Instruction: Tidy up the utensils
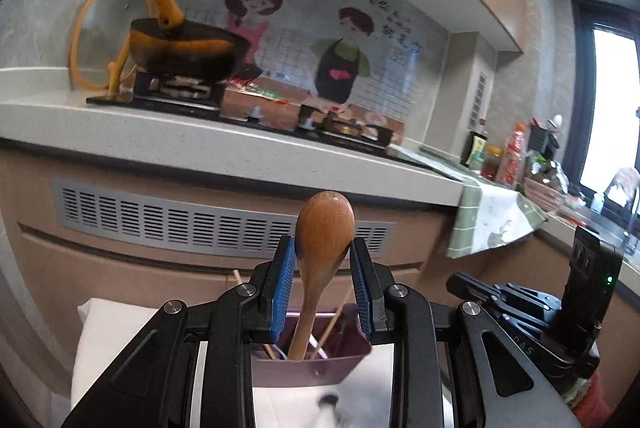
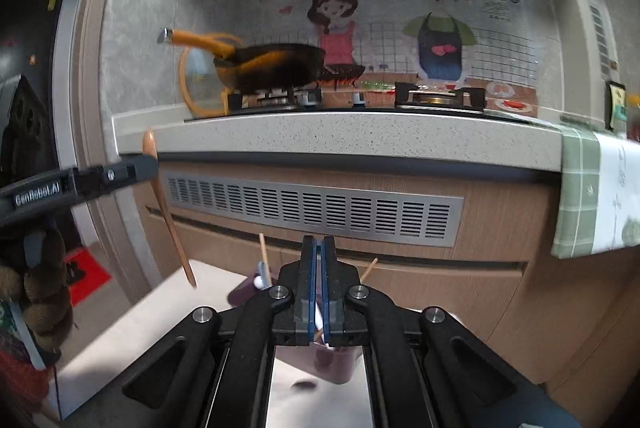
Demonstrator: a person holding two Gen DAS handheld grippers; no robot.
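With the left tool [image 1: 322,242], gripping a spoon [image 1: 320,252] at the lower part of its bowl, jaws roughly half apart and pads pressed on either side of the wood. Held bowl up, handle down and slightly tilted. Seen from the left wrist, seems to stand in the holder [image 1: 308,364]. Seen from the right wrist, hangs clear in the air instead, handle tip off to the holder's left and above the white tabletop [image 2: 160,312], touching neither. With the right tool [image 2: 319,242], holding nothing that can be made out: pads shut flat together, poised over the holder's mouth. Further out, to the holder itself: dark plum, open-topped, sitting on the tabletop below both tools. Inside, at least two chopsticks [image 2: 263,252] leaning apart, plus a white utensil [image 2: 260,276] propped at the left side. Cannot tell what kind, nor whether more lies deeper. Judged partly done: chopsticks and white utensil already stowed, spoon not yet in. Left to do, probably: lowering the spoon handle-first between the chopsticks and letting go. Beyond, a stove [image 2: 280,96] with a pan [image 2: 272,68] on it, apparently no part of the job.
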